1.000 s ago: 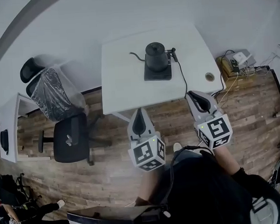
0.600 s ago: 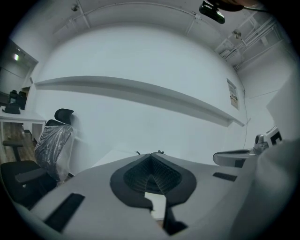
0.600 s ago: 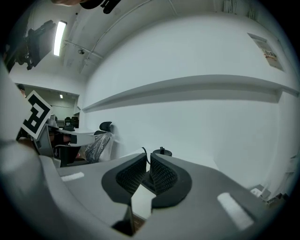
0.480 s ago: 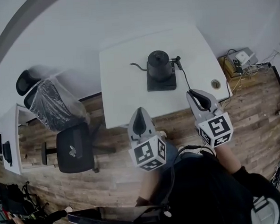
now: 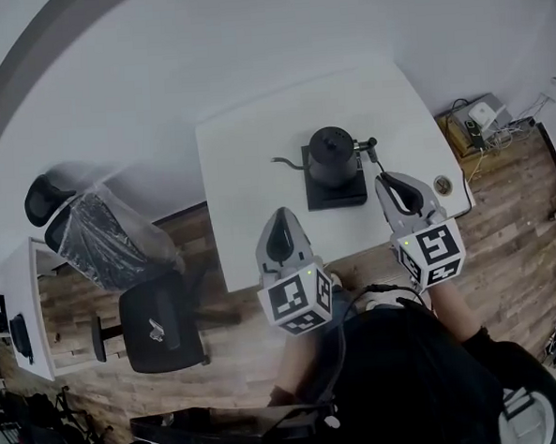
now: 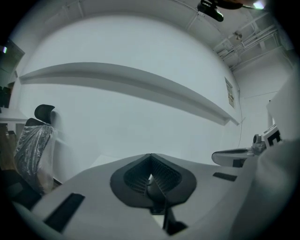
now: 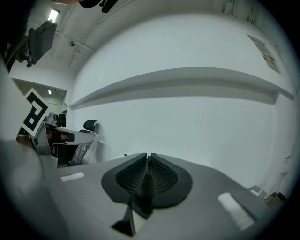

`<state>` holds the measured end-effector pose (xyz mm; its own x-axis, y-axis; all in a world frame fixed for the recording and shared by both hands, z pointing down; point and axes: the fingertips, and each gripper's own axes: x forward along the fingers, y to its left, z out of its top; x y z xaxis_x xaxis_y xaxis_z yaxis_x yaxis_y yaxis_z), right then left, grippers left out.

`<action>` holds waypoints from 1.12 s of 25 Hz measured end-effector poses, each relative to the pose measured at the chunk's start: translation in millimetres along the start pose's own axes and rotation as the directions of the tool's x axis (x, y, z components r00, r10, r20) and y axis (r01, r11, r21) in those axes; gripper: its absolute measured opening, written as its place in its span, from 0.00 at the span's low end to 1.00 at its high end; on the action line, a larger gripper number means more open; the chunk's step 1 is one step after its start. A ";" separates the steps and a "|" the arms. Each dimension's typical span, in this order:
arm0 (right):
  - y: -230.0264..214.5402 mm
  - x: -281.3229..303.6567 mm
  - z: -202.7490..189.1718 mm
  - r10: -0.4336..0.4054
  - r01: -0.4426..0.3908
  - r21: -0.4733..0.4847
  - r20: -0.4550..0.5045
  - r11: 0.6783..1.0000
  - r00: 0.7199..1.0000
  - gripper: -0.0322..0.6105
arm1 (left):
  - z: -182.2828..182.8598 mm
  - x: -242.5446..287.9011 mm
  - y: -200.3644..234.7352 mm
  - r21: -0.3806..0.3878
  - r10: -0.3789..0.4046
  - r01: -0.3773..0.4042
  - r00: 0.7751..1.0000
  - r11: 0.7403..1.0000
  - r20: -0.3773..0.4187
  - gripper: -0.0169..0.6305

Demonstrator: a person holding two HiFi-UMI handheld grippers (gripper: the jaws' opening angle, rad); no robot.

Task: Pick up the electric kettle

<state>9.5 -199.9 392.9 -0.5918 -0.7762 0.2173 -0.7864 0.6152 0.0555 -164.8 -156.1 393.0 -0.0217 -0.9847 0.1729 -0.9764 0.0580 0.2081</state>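
A black electric kettle (image 5: 332, 157) with a thin gooseneck spout pointing left stands on its square black base (image 5: 335, 187) on a white table (image 5: 247, 171). My left gripper (image 5: 277, 218) is shut and empty, its tip over the table's near edge, left of the kettle. My right gripper (image 5: 394, 178) is shut and empty too, its tip just right of the base, near the kettle's handle. In the left gripper view the shut left gripper (image 6: 150, 159) faces a white wall; in the right gripper view the right gripper (image 7: 147, 157) does the same. The kettle shows in neither gripper view.
A black cord (image 5: 380, 163) runs from the kettle toward the table's right side, where a small round object (image 5: 442, 186) lies. A black office chair (image 5: 157, 322) and a plastic-wrapped chair (image 5: 101, 238) stand at the left on the wood floor. Boxes and cables (image 5: 478, 120) sit at the right.
Both grippers have come forward from over the floor to the table's near edge, and the kettle now lies much closer to them. Both stay shut.
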 end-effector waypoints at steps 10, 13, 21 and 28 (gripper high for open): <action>-14.7 50.8 3.7 -0.069 0.069 0.015 -0.024 0.998 0.997 0.06 | 8.2 55.0 23.6 0.002 -0.057 0.057 0.998 0.998 -0.027 0.03; -18.3 58.1 1.5 -0.075 0.075 0.016 -0.035 0.997 0.997 0.06 | 6.7 65.0 27.3 0.001 -0.055 0.056 0.998 0.998 -0.037 0.03; -37.2 75.5 -7.0 -0.044 0.046 0.020 -0.061 0.999 0.997 0.06 | -2.0 84.8 26.0 0.003 -0.011 0.011 0.998 1.000 -0.062 0.03; -58.7 91.6 2.0 0.005 -0.005 0.007 -0.061 1.000 0.998 0.06 | 7.3 102.7 13.8 -0.002 0.027 -0.028 0.998 1.000 -0.055 0.03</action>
<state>1.1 -307.4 407.6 -0.5841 -0.7630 0.2770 -0.7848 0.6180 0.0474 -182.2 -257.6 406.6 -0.0366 -0.9723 0.2308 -0.9750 0.0855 0.2052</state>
